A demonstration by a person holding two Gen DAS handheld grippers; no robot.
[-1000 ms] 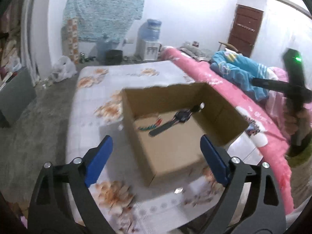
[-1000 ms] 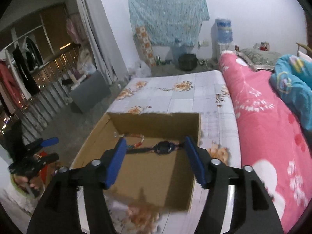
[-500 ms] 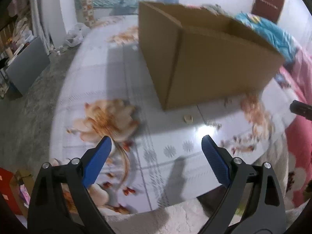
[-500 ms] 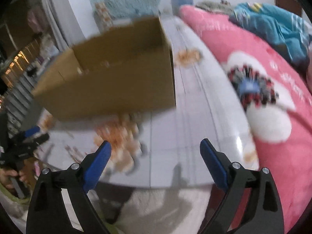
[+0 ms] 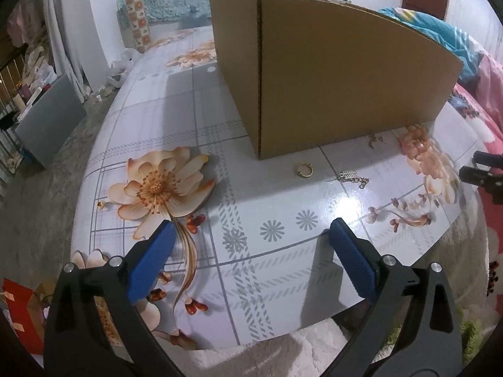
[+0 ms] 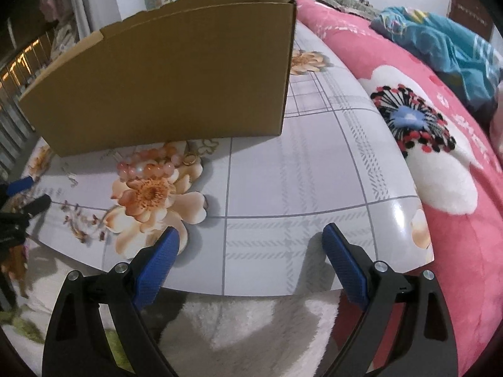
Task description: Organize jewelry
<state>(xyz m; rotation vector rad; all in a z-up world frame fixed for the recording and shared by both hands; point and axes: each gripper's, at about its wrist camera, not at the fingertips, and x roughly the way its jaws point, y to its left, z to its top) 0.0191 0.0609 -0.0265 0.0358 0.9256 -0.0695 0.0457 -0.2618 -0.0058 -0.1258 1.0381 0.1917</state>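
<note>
1. Cardboard box [image 5: 339,75] fills the upper middle of both views, standing upright on the flowered table [image 5: 195,119]; its long wall runs left to right, and from this low angle its inside is hidden in both.
2. Only the right wrist view shows the pink bedding [image 6: 440,144] along the right of the frame with a blue cover [image 6: 446,44] at upper right. Only the left wrist view shows the grey floor and a grey panel [image 5: 50,119] at the left edge.
3. Left gripper [image 5: 251,238] sits at the bottom of its frame, blue pads spread wide with nothing between them, over the near table edge. Its jaws have just been opening further.
4. Right gripper [image 6: 251,242] is likewise spread wide and empty at the bottom of its frame, above the table's near edge; its jaws opened within the last second.
5. Pink bead bracelet [image 6: 147,165] lies curled on the table just in front of the box, left of centre in the right view; in the left view it shows at right [image 5: 415,144], partly blending into the printed flower.
6. Silver chain piece [image 5: 353,177] lies flat, its length running left to right, right of centre; only the left view shows it sharply.
7. Gold ring [image 5: 304,169] lies flat just below the box's near corner, left of the chain.
8. A second gold ring [image 6: 190,158] touches the bracelet's right end, seen in the right view alone.
</note>
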